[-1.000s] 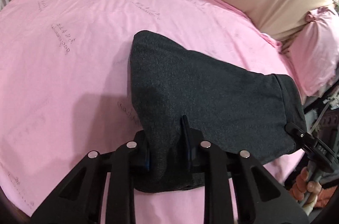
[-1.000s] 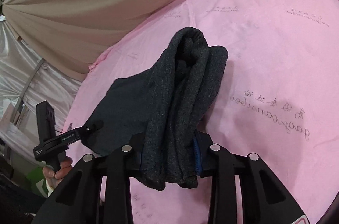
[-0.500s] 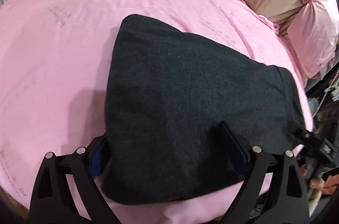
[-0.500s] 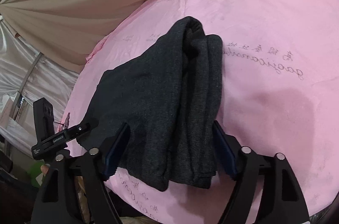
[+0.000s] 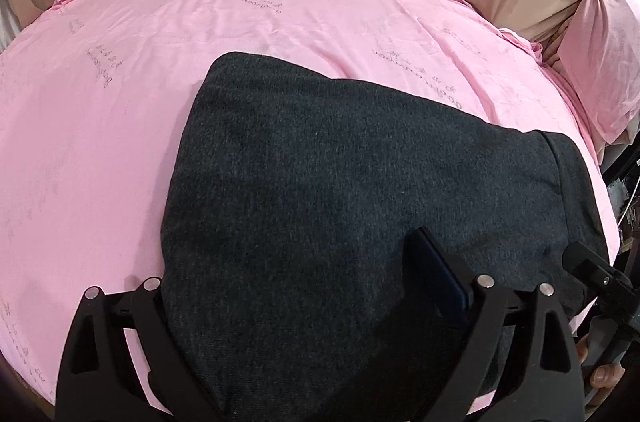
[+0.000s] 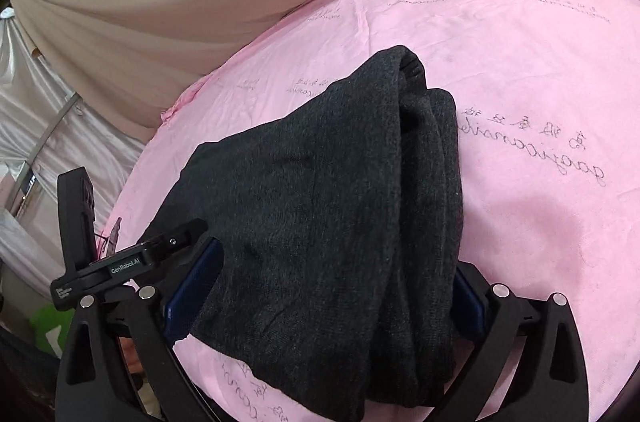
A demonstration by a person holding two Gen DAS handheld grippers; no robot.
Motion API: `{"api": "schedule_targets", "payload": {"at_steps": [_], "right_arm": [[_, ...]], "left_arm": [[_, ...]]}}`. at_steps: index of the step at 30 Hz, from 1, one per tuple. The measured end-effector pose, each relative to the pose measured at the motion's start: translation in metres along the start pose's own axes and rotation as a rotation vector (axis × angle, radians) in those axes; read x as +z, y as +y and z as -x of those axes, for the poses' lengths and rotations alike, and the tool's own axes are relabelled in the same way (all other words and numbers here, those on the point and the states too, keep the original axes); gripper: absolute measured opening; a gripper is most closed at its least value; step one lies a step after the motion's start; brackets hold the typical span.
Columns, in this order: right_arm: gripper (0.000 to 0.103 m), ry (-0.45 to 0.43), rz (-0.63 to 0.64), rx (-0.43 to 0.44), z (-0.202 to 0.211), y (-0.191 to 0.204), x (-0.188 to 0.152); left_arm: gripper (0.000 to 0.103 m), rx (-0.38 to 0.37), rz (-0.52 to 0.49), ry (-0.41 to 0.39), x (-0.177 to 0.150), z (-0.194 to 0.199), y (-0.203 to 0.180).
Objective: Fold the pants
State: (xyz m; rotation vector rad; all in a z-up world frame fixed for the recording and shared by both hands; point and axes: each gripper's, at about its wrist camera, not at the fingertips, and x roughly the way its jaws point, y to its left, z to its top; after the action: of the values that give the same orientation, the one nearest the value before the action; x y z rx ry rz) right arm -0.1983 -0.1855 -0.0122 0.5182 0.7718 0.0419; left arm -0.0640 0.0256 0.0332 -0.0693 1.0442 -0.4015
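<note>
Both grippers have let go: left gripper (image 5: 316, 286) released, right gripper (image 6: 320, 286) still spreading, and the folded charcoal pants (image 5: 360, 190) lie slack between their fingers on the pink bedsheet (image 5: 100, 142); this fold looks done.

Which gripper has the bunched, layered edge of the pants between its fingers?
The right gripper, its jaws opening: the pants show stacked rolled folds there. The left gripper straddles a smooth, flat end.

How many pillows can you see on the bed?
1. A pink pillow sits at the far right edge of the pink sheet in the left wrist view, against the beige drape. The right wrist view shows none; others may lie outside both frames.
</note>
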Motion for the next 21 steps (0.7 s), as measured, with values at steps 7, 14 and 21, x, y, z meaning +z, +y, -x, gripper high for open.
{"api": "schedule_targets", "payload": {"at_steps": [7,14,21], "right_arm": [[0.06,0.007,-0.042,-0.036,0.006,-0.007,0.003],[0.044,0.039,-0.109,0.059,0.008,-0.027,0.002],[0.059,0.031,-0.079,0.054,0.003,-0.016,0.002]], "left_arm": [[0.072,-0.016,0.036,0.024,0.004,0.003,0.004],[0.045,-0.276,0.235,0.112,0.005,0.005,0.056],[0.083,-0.332,0.184,0.09,0.01,-0.001,0.037]]}}
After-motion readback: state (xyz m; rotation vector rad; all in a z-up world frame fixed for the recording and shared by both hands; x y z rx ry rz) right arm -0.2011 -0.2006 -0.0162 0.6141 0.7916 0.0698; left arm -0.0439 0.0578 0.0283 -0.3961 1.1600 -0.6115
